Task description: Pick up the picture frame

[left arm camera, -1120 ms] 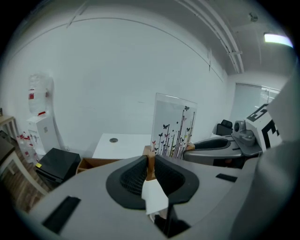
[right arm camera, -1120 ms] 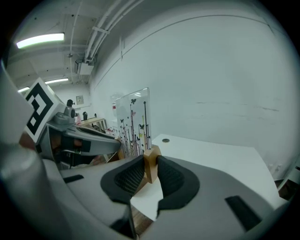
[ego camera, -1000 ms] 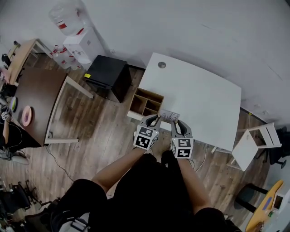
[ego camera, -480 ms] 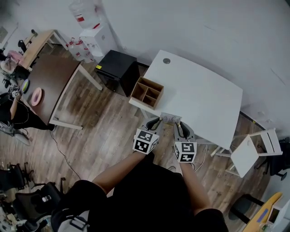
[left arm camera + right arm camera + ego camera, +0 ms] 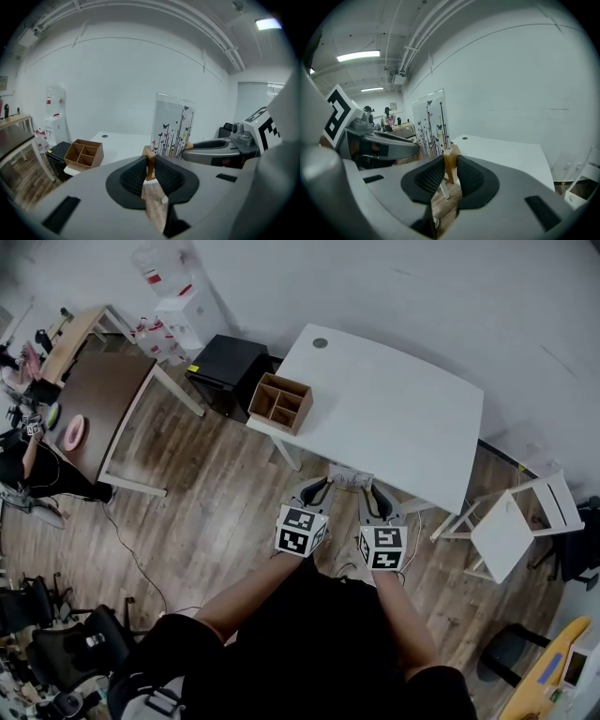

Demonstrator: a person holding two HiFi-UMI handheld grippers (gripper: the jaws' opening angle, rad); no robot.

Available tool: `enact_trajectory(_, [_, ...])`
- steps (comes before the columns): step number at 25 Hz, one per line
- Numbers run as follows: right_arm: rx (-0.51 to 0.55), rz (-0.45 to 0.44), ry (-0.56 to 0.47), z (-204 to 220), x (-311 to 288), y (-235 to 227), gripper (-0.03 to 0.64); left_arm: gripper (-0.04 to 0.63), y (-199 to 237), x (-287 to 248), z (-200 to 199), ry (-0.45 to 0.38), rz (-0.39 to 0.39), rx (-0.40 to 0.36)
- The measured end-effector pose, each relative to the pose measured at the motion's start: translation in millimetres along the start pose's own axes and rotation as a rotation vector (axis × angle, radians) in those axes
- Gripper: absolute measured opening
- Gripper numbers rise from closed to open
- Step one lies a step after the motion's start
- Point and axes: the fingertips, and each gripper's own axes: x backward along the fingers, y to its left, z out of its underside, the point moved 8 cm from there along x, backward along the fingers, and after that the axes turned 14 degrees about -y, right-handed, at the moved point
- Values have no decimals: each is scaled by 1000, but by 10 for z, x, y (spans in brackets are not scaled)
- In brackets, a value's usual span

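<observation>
The picture frame [image 5: 351, 478] is a clear panel printed with butterflies and stems [image 5: 171, 129], standing on wooden end blocks. It hangs upright in the air over the wood floor, just off the near edge of the white table [image 5: 394, 418]. My left gripper [image 5: 323, 487] is shut on the frame's left wooden block [image 5: 150, 161], with my left gripper [image 5: 150, 169] seen closed round it. My right gripper [image 5: 367, 491] is shut on the right wooden block [image 5: 451, 159], and my right gripper [image 5: 450, 171] pinches it the same way. The panel [image 5: 431, 121] rises between both grippers.
A wooden compartment box [image 5: 280, 401] sits on the table's left corner. A black cabinet [image 5: 228, 371] stands beside it, a white chair [image 5: 511, 531] at the right, a brown table [image 5: 94, 409] at the left, and a water dispenser [image 5: 183, 306] by the wall.
Both grippers have drawn back from the table with the frame held between them. It was over the table's near edge and now hangs above the floor.
</observation>
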Motion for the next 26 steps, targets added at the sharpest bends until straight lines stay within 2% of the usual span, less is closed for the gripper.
enact_trajectory(6, [2,13,1,70,377,-220,91,57,-418,-4,98,-9,14,-4])
enact_trajectory(13, [9,34,-14,47,609,-412,91,58,-716,-46,96,-30,37,-23])
enact_trajectory(18, [2,56,-14,35,696,-496,91,58,-809,-103,83,-24,66,-30])
enact_trajectory(26, [-12,69,-27,23,663,-582,91,57,-834,-205,54,-23,63,-31])
